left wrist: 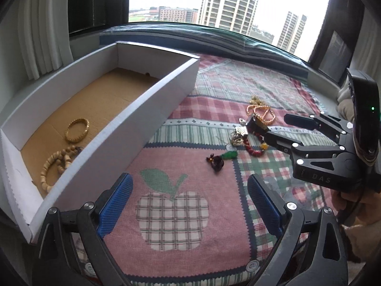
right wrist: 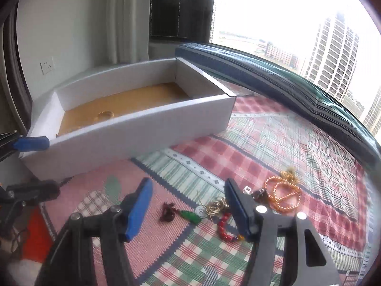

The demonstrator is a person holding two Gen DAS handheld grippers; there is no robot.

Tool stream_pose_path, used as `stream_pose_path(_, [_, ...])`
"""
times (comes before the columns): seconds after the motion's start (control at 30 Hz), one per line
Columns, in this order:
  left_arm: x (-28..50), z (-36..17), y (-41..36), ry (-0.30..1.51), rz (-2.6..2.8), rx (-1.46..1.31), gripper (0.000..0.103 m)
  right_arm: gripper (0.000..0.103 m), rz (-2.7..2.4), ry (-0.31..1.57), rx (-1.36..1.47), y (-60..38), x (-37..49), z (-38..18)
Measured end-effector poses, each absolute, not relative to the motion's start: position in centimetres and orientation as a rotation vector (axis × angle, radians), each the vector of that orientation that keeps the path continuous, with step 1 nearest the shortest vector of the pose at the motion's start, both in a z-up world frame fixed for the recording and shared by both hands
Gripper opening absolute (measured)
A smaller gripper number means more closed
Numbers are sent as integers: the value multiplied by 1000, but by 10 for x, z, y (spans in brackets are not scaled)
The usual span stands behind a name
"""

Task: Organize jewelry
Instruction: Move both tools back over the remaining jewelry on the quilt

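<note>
White box (left wrist: 100,143) holds two bracelets; both hand-held grippers (left wrist: 188,205) (right wrist: 188,205) gape wide, empty.

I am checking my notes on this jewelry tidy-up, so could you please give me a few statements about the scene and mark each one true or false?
1. A gold bangle lies inside the white box. True.
2. The wooden bead bracelet lies on the quilt. False: it is in the box, near the bangle.
3. The right claw is clamped on the red bead bracelet. False: it is open, and the bracelet lies on the quilt.
4. The left claw is open and holds nothing. True.
5. The orange bead strand lies outside the box. True.
</note>
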State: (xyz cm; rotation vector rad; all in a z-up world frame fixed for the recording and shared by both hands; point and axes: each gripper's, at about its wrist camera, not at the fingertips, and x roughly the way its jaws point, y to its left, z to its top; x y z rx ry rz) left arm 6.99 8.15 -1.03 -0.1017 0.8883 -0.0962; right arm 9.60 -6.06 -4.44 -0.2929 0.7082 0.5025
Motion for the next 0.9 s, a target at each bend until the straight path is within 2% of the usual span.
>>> stream_pose_path(0.23, [73,-65,26,963,-170,-66,97,64,273,760,-183,-160,47,-94])
stream_pose_path(0.4, [67,-83,3,938,-178,0,97,64,110,811,-71,-211,20,-127])
stream_pose_path(0.57, [67,-97,-4,948,-178,30,97,64,34,828,-63,-228,3,-145])
stream_pose_path(0.9, [66,-112,2,989,-159,-1,97,64,35,788,-39,-226,1,-146])
